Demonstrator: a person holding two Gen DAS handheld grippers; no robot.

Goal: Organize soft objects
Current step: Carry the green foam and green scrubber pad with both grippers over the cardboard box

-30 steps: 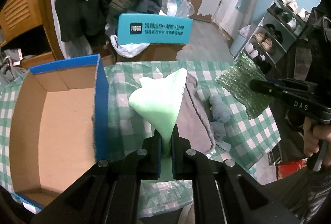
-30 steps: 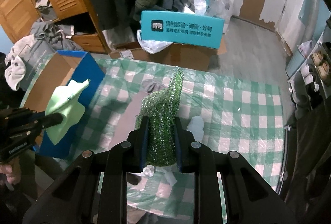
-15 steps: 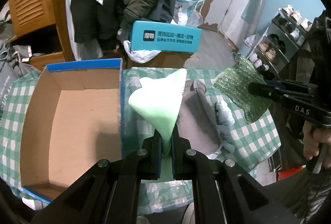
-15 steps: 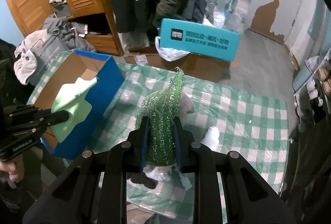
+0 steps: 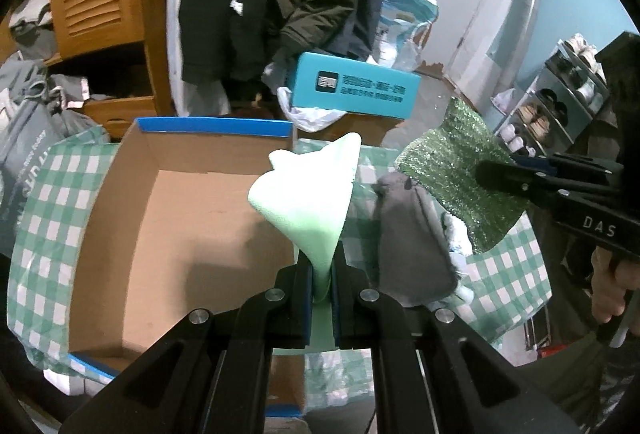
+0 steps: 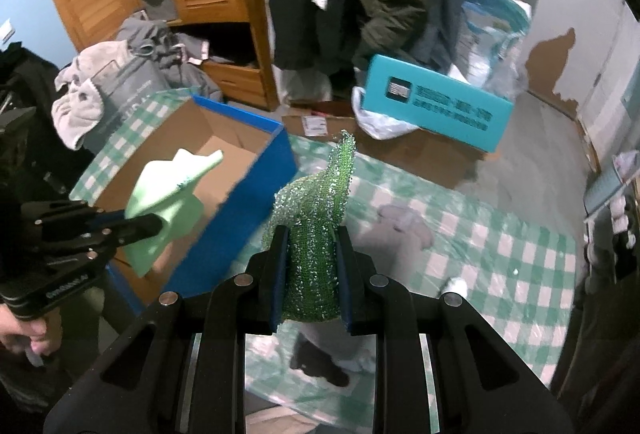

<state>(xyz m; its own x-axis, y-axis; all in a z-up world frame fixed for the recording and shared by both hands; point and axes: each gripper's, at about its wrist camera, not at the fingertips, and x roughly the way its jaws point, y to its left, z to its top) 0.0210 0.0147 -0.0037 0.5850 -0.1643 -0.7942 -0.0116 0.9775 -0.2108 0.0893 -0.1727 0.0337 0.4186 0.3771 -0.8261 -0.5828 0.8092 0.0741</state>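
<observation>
Left tool (image 5: 321,288) pinching pale green cloth (image 5: 308,189) over cardboard box (image 5: 132,234): lowering inside before releasing advisable. Right tool (image 6: 311,274) clamping glittery green scrubber (image 6: 316,218), waiting clear above bench (image 6: 500,254).

We see a pale mint-green soft foam sheet (image 5: 310,193) and a glittery dark-green mesh scouring cloth (image 5: 456,169), each in a black tool with blue pads. The open cardboard box (image 5: 160,234) is plain brown inside, bright blue outside. The surface (image 6: 500,246) wears a green-and-white checked cloth, with a grey fabric piece (image 5: 408,246) on it.
</observation>
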